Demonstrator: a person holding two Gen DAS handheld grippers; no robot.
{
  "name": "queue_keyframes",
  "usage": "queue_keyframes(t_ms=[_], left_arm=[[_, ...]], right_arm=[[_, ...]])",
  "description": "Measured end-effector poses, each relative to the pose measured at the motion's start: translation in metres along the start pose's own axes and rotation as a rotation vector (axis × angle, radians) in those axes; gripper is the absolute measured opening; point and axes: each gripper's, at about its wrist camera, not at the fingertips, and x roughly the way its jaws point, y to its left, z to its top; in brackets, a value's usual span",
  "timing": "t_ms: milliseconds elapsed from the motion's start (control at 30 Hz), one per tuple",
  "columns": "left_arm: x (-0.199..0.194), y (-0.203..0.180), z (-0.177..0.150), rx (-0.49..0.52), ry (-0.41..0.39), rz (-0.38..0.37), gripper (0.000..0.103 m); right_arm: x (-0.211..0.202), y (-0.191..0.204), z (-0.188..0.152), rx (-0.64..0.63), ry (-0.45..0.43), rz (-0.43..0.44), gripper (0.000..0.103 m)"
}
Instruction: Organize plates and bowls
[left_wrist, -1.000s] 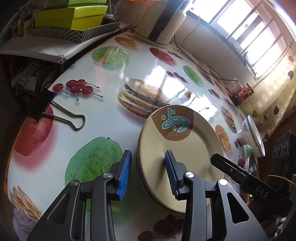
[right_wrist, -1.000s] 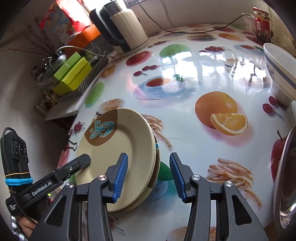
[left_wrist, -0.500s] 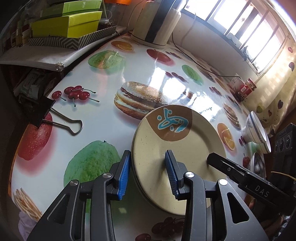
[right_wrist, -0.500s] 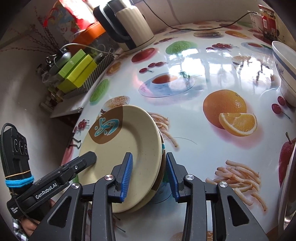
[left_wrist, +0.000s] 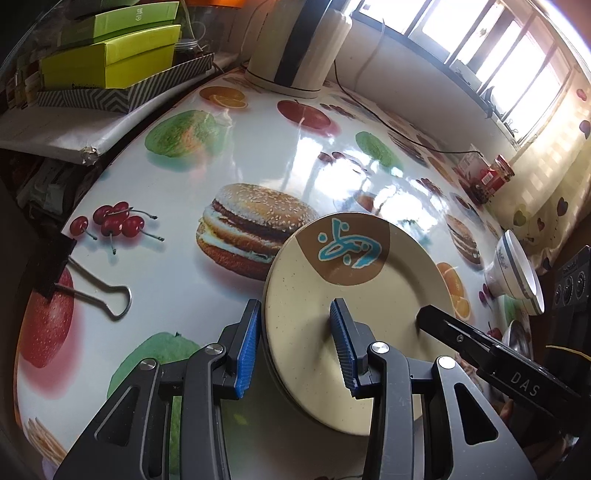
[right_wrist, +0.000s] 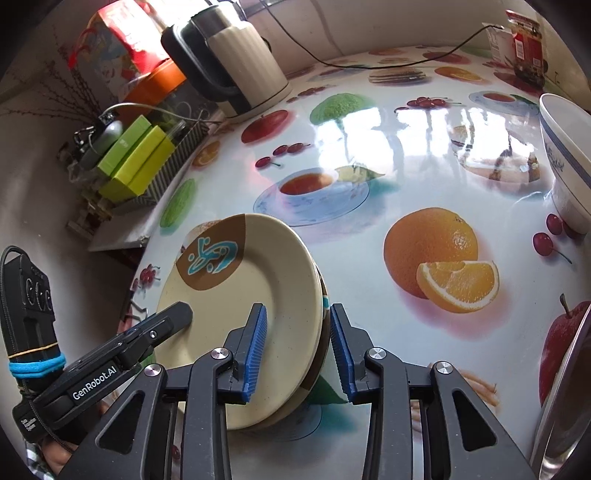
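I have both grippers on the stack of beige plates (left_wrist: 354, 317), which sits on the glossy food-print tablecloth (left_wrist: 177, 177) and serves as my landmark. From the left wrist view, my left gripper (left_wrist: 295, 347) straddles the stack's near left rim: one blue pad lies just outside the edge, the other stands over the top plate's face, and I cannot tell whether they actually press on it. From the right wrist view, my right gripper (right_wrist: 297, 352) straddles the opposite rim, its jaws having just been closing with the plate edges between them; the inner pad rests against the top plate and the outer pad sits just beside the lower plates' edge, so a firm grip is not certain. The top plate carries a brown patch with a teal motif on the side away from me. Beyond the stack, toward the wall, stands a cream electric kettle (right_wrist: 236, 62). To the stack's right, well apart, a white bowl with a blue rim band (right_wrist: 569, 162) stands upright. A black binder clip (left_wrist: 70, 277) lies to the stack's left at the table edge, and green boxes (left_wrist: 110, 55) sit farther back on that side.
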Motion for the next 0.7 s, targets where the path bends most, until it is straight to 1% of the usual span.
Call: queue_keyframes(t_ms=[267,467,700], left_arm=[[0.019,-0.014,0.022,0.026,0.017,-0.014,0.039],[0.031,-0.026,0.038,0.056,0.023,-0.006,0.039],[0.038,-0.033,0.046,0.068,0.029,-0.004,0.039]], right_arm=[[0.003,-0.017,0.022,0.043,-0.017,-0.024,0.033],[0.006,-0.026,0.036,0.067,-0.029,-0.032,0.033],[0.007,-0.032,0.044,0.077,-0.033,-0.04,0.033]])
